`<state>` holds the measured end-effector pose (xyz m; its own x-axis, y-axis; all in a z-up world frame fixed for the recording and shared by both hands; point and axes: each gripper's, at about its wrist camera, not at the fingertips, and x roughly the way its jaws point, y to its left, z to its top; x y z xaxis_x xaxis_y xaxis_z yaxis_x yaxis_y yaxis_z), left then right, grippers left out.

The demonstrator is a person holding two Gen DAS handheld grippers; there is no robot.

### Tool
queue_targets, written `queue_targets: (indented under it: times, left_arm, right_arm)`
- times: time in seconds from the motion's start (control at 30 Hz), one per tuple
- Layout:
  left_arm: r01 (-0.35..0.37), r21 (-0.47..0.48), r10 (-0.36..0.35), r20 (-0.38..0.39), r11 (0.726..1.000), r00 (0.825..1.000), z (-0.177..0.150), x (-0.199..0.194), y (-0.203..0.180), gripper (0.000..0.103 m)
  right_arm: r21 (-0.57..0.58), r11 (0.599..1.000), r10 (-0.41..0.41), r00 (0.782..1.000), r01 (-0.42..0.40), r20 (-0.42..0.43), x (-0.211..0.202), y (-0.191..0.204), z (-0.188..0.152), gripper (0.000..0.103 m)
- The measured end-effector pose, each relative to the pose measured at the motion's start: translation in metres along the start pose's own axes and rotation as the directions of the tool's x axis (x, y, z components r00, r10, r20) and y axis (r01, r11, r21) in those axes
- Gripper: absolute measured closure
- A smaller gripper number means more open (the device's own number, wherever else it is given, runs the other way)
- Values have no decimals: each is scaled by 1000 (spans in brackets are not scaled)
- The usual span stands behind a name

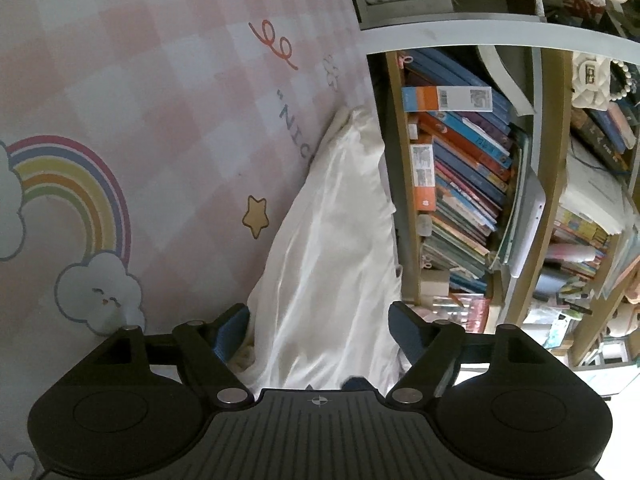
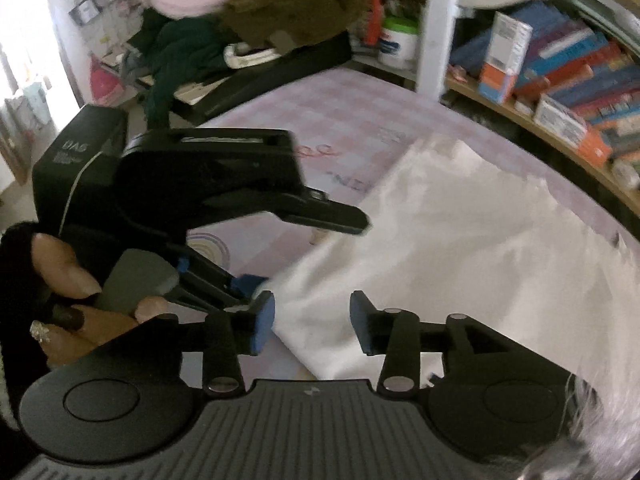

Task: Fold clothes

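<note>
A white garment (image 1: 332, 240) lies stretched along the right edge of a pink checked mat (image 1: 160, 120), close to the bookshelf. My left gripper (image 1: 320, 332) is open wide, one blue pad on each side of the garment's near end, and neither pad presses on it. In the right wrist view the same garment (image 2: 460, 248) spreads over the mat (image 2: 320, 112) with a folded edge toward me. My right gripper (image 2: 312, 322) hangs open just above that edge, nothing pinched between its pads. The left gripper (image 2: 306, 252) shows there too, held by a hand (image 2: 60, 280) at the garment's left corner.
A bookshelf (image 1: 460, 180) packed with books runs along the mat's right side, also seen as the bookshelf (image 2: 560, 80). A chair heaped with clothes (image 2: 260, 40) stands beyond the mat's far end. A rainbow print (image 1: 72, 192) marks the mat's left part.
</note>
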<state>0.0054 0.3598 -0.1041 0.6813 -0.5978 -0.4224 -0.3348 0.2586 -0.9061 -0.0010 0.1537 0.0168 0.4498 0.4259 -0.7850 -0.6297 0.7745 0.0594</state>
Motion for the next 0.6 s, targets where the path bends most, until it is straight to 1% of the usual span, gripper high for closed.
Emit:
queue_targets:
  times: [0.03,0.07,0.13,0.2,0.23,0.3,0.43,0.53,0.57,0.6]
  left_arm:
    - [-2,1,2,0,1000,1000,0,0,0,27]
    - [-4,2,4,1,1000,1000,0,1,0,27]
    - [-15,7,15,2,1000,1000,0,1,-1,30]
    - [-39,19,39,-4,999,999,-2,3,-2,38]
    - [-48,17,48,-6,999,999,-3,3,-1,41]
    - [-58,5,58,-6,998,998,-4,4,1,46]
    - [-63,-6,63,-19,998,998,-6,3,3,48]
    - [-69,-5,68,-31,998,997,-8,5,2,48]
    - [-71,-2,71,-34,997,997,-10,6,2,51]
    - [-79,2,79,-42,997,996,-11,8,2,57]
  right_arm:
    - [24,1000,-6,1000,6,-3,-3,-7,0,53]
    - [49,999,-12,1000,13,-5,-6,-15,-1,52]
    - [97,994,-43,999,43,-2,-11,-32,1,44]
    - [141,986,-90,996,89,-2,-13,-51,6,42]
    - [161,980,-115,993,114,-4,-13,-60,11,40]
    - [202,968,-142,989,147,-39,-8,-76,22,34]
    - [302,943,-117,989,140,-93,11,-103,46,29]
    - [327,934,-109,985,147,-131,31,-112,66,26]
    - [325,933,-110,983,153,-145,37,-114,72,26]
    - [321,935,-107,981,154,-159,44,-114,79,26]
